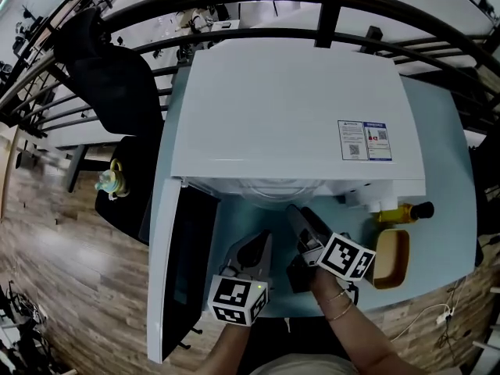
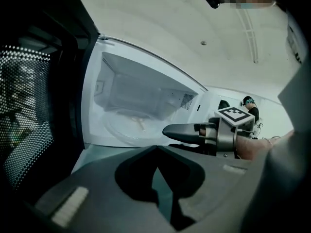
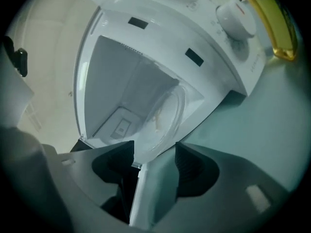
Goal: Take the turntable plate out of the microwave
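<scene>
Found right hand-held gripper (image 3: pixel 153 148) jaws apart, empty, lower center facing open microwave (image 1: pixel 289 116); left hand-held gripper (image 2: pixel 155 148) jaws together; plate (image 2: pixel 127 129) inside.

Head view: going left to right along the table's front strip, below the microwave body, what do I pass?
open microwave door → left gripper → right gripper → tan dish. The bottle sits over the dish's span, so it is left out.
</scene>
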A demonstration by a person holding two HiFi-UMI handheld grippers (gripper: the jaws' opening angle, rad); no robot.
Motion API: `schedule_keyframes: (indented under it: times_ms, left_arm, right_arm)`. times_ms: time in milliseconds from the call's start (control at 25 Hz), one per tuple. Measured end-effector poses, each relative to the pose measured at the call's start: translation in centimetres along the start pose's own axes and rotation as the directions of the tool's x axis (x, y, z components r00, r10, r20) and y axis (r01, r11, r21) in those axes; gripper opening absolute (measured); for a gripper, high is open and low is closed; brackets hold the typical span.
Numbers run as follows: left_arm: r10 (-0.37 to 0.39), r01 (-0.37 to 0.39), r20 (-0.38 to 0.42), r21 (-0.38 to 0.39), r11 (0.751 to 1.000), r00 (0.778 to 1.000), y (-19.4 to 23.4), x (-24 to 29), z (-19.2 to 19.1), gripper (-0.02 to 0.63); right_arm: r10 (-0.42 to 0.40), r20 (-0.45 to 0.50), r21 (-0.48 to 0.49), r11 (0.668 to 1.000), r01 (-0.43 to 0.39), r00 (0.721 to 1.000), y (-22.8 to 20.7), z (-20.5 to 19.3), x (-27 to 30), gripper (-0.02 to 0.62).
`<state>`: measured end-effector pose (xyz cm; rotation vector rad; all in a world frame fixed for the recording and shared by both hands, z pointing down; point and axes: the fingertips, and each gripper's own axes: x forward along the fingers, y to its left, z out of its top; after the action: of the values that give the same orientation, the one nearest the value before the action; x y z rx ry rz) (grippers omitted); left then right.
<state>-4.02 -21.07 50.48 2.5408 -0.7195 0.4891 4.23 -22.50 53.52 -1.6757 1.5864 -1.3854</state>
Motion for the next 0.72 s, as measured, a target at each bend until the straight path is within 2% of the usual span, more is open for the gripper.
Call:
schedule_keyframes:
  times_ms: [200,440,600,720]
  left_arm:
    - [0.017,-0.017,0.001,-0.017,1.0,1.0,0.9,0.8,0.1,0.0]
    - [0.025,-0.025,-0.002,-0.029,0.999,1.0,1.6,1.9,0.2,0.0]
    - [0.014,-0.015,-0.015,-0.038,0.999,1.0,1.6,2.4,0.0,0.0]
    - [0.017,-0.018,-0.016,-0.05,0.999,1.0,1.9,2.6,0.0,0.0]
  right_arm:
    - [-0.004,0.017,0.106,0.994,0.003,1.0,-0.9,0.0,1.2,0.275]
    - [-0.012,0.014,0.177,0.984,0.009,1.0,-1.5,0.0,2.9,0.252]
    - [0.025,0.0,0.17,0.985,-0.024,1.0,-1.4,0.0,3.5,0.219]
    - [0.011,-0.009,0.144,0.99,-0.01,1.0,-1.5,0.1,3.9,0.151]
